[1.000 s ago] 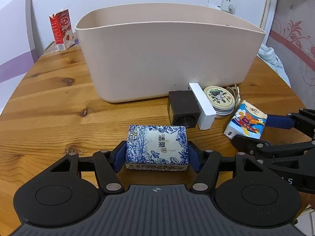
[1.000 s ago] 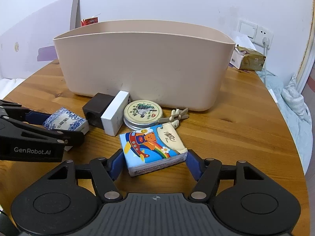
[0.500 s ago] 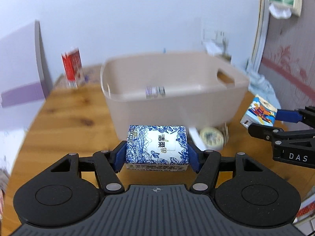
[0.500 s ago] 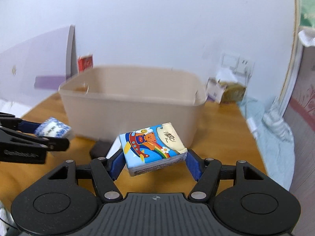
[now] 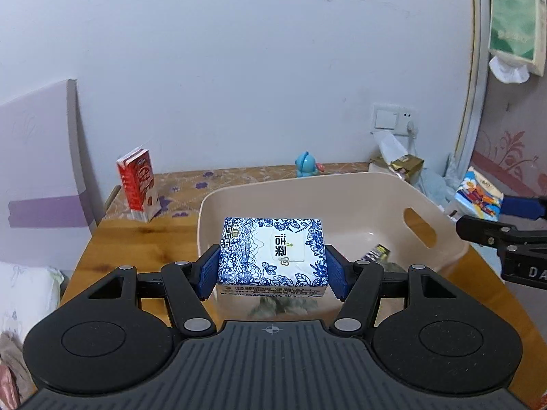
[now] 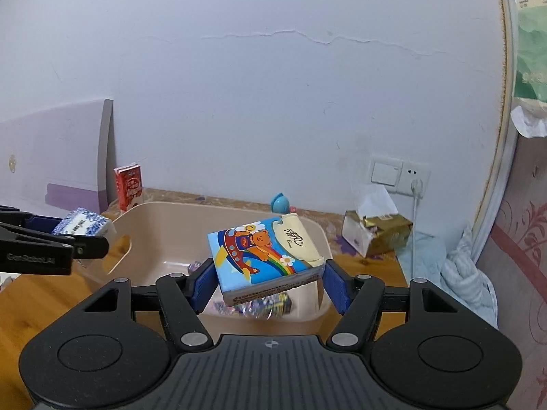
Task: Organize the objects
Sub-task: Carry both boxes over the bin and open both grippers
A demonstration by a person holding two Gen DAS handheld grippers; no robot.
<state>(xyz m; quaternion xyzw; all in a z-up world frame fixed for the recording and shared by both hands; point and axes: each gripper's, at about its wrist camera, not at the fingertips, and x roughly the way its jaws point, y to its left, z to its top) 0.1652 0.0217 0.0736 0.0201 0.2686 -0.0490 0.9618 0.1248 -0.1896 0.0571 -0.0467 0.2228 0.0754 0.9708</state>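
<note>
Tissue packs are the load here, 2 of them, both held in the air over the beige bin that sits on the wooden worktop. The left gripper has its fingers clamped on the short ends of the blue-and-white floral pack, which sits level above the bin's near-left part. The right gripper has its fingers pressed against the cartoon bear pack, which is tilted, its left end lower, above the bin's near wall.

A few small wrapped items already lie on the bin floor, too blurred to name.

Risks, as I judge them: the bear pack is soft and skewed between the fingers, so it could twist out early and land on the rim or outside the near wall. Releasing either pack before it is well past the rim would let it tip back onto the worktop. The 2 grippers are close together over 1 opening, so lowering both at once could knock them together. The red carton and tissue box stand well apart and look safe.
</note>
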